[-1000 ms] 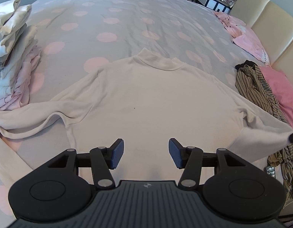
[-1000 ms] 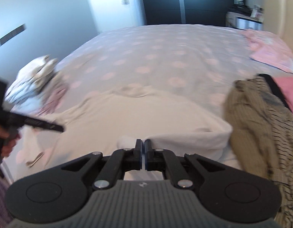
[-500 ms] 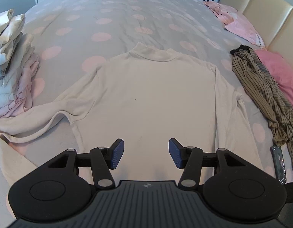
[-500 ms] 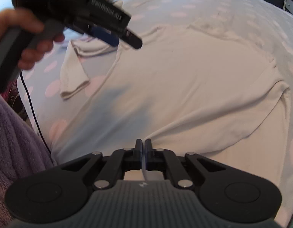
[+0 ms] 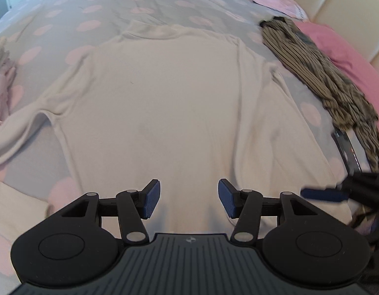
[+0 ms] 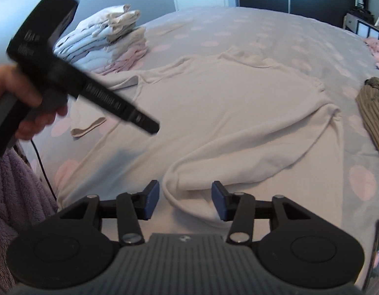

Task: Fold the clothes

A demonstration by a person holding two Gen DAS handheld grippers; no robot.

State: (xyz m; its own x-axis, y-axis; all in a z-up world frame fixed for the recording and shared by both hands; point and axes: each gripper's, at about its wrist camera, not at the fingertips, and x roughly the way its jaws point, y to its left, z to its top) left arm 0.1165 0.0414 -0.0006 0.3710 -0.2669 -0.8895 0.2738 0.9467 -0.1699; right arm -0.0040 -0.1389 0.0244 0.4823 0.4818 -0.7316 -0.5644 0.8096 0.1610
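A cream long-sleeved top (image 5: 164, 103) lies flat on the bed, collar at the far end. Its right sleeve (image 6: 275, 157) is folded in across the body, and the cuff (image 6: 174, 184) rests between the fingers of my right gripper (image 6: 185, 201). That gripper's jaws are opening and the pads do not press the cloth. My left gripper (image 5: 189, 200) hovers open over the lower hem with nothing between its fingers. In the right wrist view a hand (image 6: 15, 93) holds the left gripper (image 6: 145, 125) above the shirt's left side. The left sleeve (image 5: 15, 132) trails off to the left.
The bedspread (image 5: 110, 5) is grey with pink dots. A stack of folded clothes (image 6: 108, 39) sits at the far left. A brown striped garment (image 5: 319, 73) and pink pillows (image 5: 341, 56) lie along the right, by a beige headboard (image 5: 346, 5). A dark flat device (image 5: 346, 147) lies near the right edge.
My right gripper has let go of the sleeve cuff and its jaws have spread. The sleeve now lies across the shirt's body. My left gripper has come lower and closer to the hem, still open.
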